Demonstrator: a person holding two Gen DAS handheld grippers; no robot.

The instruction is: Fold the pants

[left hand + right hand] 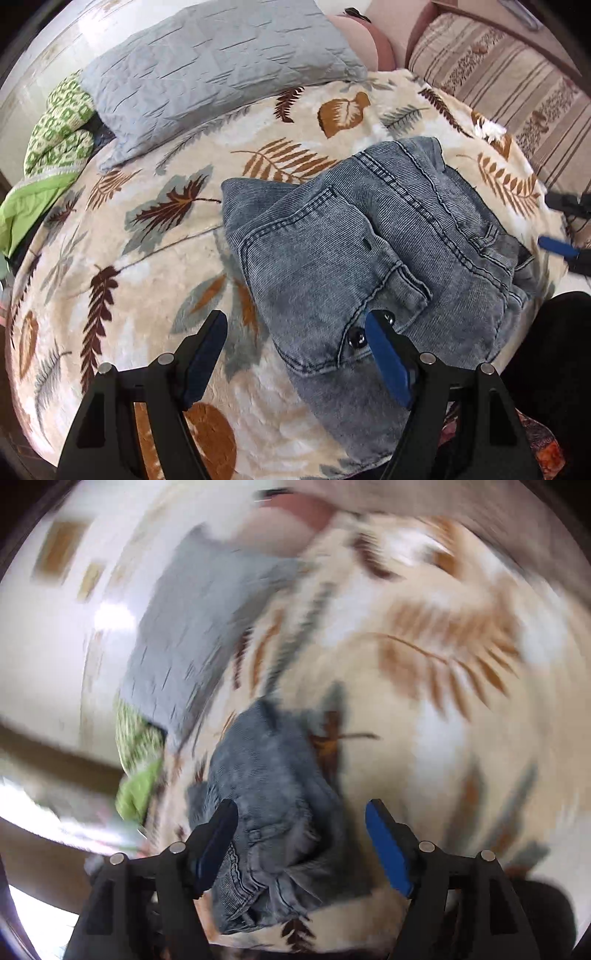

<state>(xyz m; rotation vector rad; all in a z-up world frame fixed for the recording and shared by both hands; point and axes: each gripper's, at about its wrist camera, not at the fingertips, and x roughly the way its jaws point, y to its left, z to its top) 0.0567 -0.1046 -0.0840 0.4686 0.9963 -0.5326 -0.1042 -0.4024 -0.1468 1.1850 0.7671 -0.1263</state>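
Observation:
Grey-blue jeans point(369, 229) lie folded in a thick bundle on a leaf-patterned blanket point(147, 258), back pocket and waistband up. My left gripper point(295, 319) hovers open over the bundle's near left edge; its right finger point(388, 354) is above the denim and nothing is clamped. In the blurred right wrist view the jeans point(269, 768) lie below and ahead of my right gripper point(301, 808). Its jaws stand wide apart and the pads do not press the cloth. The right gripper point(561, 225) also shows at the right edge of the left wrist view.
A grey quilted pillow point(207, 74) lies at the back left, with a green patterned cloth point(55, 133) beside it. A striped cushion point(498, 81) lines the back right. A person's dark clothing point(554, 350) fills the lower right. Bare blanket point(443, 738) spreads right of the jeans.

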